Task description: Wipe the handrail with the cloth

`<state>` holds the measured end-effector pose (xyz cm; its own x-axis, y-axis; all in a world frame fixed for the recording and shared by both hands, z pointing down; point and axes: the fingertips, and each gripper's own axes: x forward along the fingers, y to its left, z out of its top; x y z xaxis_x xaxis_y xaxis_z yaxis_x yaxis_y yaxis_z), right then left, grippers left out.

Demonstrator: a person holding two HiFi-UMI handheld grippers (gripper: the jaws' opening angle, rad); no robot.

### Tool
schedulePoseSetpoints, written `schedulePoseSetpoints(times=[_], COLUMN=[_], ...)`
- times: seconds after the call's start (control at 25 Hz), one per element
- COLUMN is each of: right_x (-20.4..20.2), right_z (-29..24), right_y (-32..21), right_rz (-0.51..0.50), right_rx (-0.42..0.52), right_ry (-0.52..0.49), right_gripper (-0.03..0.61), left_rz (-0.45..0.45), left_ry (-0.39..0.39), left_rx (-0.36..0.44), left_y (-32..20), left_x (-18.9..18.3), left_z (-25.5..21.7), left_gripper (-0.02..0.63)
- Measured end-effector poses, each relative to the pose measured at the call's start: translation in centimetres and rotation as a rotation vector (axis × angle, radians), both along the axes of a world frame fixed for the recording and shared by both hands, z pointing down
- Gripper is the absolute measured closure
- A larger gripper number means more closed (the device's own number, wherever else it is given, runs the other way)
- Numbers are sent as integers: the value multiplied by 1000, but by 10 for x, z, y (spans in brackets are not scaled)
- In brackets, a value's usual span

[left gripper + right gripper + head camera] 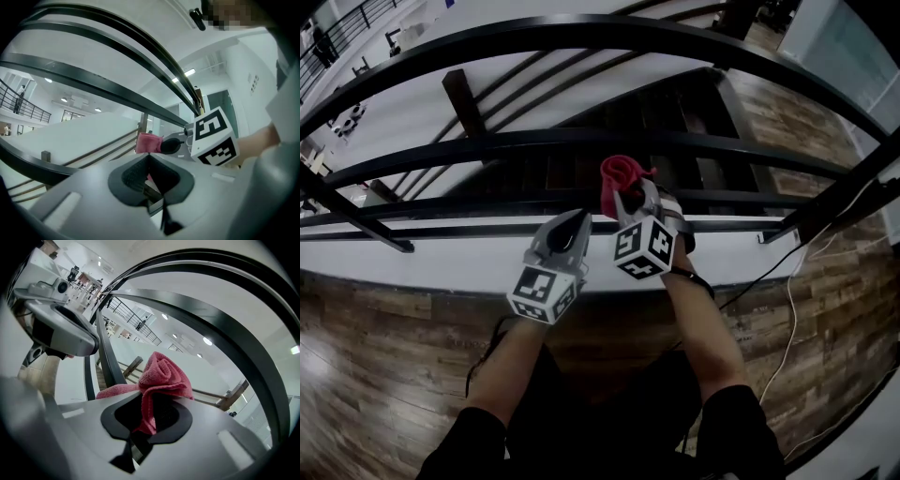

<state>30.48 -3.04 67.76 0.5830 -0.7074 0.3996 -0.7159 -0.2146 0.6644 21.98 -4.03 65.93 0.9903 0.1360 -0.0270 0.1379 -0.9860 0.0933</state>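
Holding the red cloth (622,175) in your right hand-held gripper (625,194), you have the jaws pinching one fold of it. The rest stands up in a loose roll at 12 o'clock of the jaws. Your left hand-held gripper (578,218) sits just beside the right one, at about 8 o'clock of it. Its jaws are pressed together with nothing between them.

The black handrail (581,36) arcs across the head view at 12 o'clock, well apart from the cloth in the picture. The cloth shows lower down, between the mid bar (534,145) and the lower bars (469,202). You cannot tell from the head view whether it touches either. In the right gripper view the bars curve away beyond the roll, and none presses into it.

By the look of it, you are at the approach: the cloth is gripped and raised, but wiping does not seem to have begun. The next move likely calls for lifting the right hand-held gripper toward 12 o'clock and laying the roll on top of the handrail. Press until the terry flattens, then draw it along the bar toward 3 or 9 o'clock. Hold the pinch firm, since only a fold is caught and drag on the bar could pull it free. The left hand-held gripper should stay out of the wiping path.
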Motion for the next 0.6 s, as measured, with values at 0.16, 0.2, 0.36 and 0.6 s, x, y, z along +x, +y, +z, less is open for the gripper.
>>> schedulePoseSetpoints(times=[0.16,0.2,0.36,0.6], right_x=[12,16,31,56], right_z=[8,10,12,11], right_y=[7,9,27,68], right_rz=[18,23,44,96], right_rx=[0,2,15,26], right_ry=[-4,-6,-14,-11], right_gripper=[535,534,535,534], left_rz=[34,40,58,108], left_ry=[-7,-10,-18,-9], left_rx=[-29,-33,-21,-8], left_y=[9,10,26,67], left_x=[17,20,36,60], left_z=[9,12,18,18], left_gripper=[614,614,614,614])
